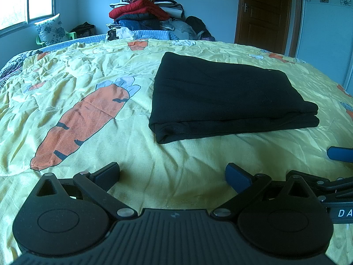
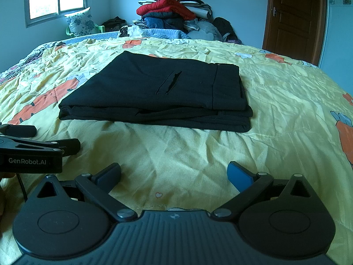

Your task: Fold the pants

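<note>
Black pants point(image 1: 220, 97) lie folded into a compact rectangle on the yellow carrot-print bedspread point(image 1: 88, 66). In the right wrist view the pants point(image 2: 158, 92) show a pocket slit and the waistband on top. My left gripper point(image 1: 172, 176) is open, low over the bedspread, a short way in front of the pants with nothing between its fingers. My right gripper point(image 2: 174, 174) is open too, also short of the pants and empty. The left gripper point(image 2: 33, 145) appears at the left edge of the right wrist view; a blue fingertip point(image 1: 340, 153) of the right gripper shows at the right edge of the left wrist view.
A tall heap of clothes and quilts point(image 1: 145, 11) rises beyond the bed's far edge. A floral pillow on a green chair point(image 1: 51, 29) stands under the window point(image 1: 26, 0). A brown door point(image 1: 264, 11) is at the back right. Bedspread point(image 2: 286, 110) stretches around the pants.
</note>
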Motion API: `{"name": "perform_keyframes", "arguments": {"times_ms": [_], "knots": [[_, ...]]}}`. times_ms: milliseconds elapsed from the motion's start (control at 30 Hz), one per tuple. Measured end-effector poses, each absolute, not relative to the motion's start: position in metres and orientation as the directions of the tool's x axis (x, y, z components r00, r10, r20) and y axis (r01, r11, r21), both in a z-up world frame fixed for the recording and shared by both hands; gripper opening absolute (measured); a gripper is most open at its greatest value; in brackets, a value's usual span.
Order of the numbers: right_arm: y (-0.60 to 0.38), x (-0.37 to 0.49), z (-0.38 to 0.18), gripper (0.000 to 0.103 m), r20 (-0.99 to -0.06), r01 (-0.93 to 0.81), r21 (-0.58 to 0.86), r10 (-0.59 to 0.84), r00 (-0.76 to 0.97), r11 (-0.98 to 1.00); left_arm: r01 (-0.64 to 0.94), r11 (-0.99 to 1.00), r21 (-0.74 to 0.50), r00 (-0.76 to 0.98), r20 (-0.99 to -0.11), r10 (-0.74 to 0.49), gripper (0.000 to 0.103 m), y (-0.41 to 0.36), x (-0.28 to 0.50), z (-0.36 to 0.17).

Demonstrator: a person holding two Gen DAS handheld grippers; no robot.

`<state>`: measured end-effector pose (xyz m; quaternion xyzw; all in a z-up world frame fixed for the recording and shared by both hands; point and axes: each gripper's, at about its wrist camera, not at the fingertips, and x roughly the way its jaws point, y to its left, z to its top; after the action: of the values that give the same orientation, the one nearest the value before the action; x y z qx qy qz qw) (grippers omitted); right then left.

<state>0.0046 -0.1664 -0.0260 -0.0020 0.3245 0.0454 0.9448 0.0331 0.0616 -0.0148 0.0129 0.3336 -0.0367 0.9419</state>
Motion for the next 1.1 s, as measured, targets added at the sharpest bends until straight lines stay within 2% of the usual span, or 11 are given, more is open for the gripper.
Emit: {"name": "perform_keyframes", "arguments": {"times_ms": [600, 1100], "knots": [[-0.1683, 0.0113, -0.0263, 0.103, -0.615, -0.031, 0.016, 0.035, 0.788, 0.999, -0.001, 1.000, 0.007, 0.775, -0.632, 0.005, 0.103, 0.0614, 0.0358, -0.0138], [-0.1688, 0.0107, -0.0264, 0.103, -0.615, -0.046, 0.019, 0.048, 0.787, 0.999, 0.005, 1.000, 0.002, 0.776, -0.631, -0.003, 0.103, 0.0609, 0.0358, -0.0139]]}}
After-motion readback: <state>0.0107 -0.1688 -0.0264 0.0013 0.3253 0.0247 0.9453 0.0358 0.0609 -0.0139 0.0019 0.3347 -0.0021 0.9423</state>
